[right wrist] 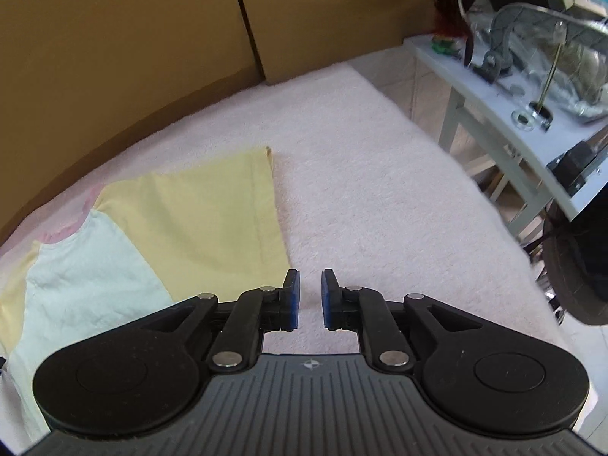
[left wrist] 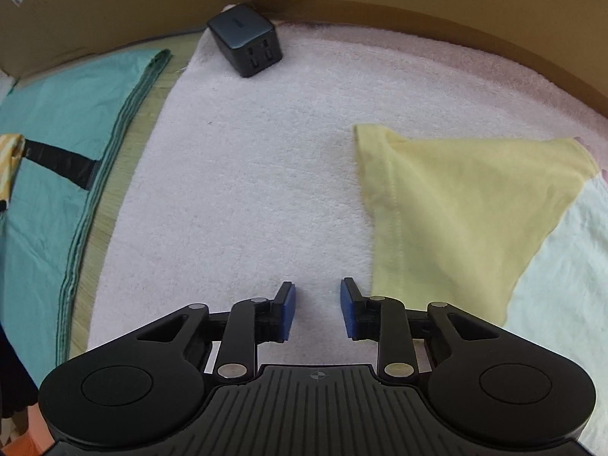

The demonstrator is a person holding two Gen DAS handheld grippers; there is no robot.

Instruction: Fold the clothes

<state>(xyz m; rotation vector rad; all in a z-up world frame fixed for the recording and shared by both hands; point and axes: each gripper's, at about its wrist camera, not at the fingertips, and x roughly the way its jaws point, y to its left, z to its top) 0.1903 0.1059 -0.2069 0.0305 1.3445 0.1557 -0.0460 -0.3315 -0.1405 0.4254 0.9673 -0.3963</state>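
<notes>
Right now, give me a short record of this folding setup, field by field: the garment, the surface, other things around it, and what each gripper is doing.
garment: yellow and pale mint shirt, lying flat, one sleeve spread
surface: pinkish white fleece blanket
other items: dark charger block at the blanket's far corner; folded teal cloth beside the blanket
left gripper: open, nothing between the pads, beside the sleeve hem
right gripper: narrowly open, holding nothing, beside the other sleeve
</notes>
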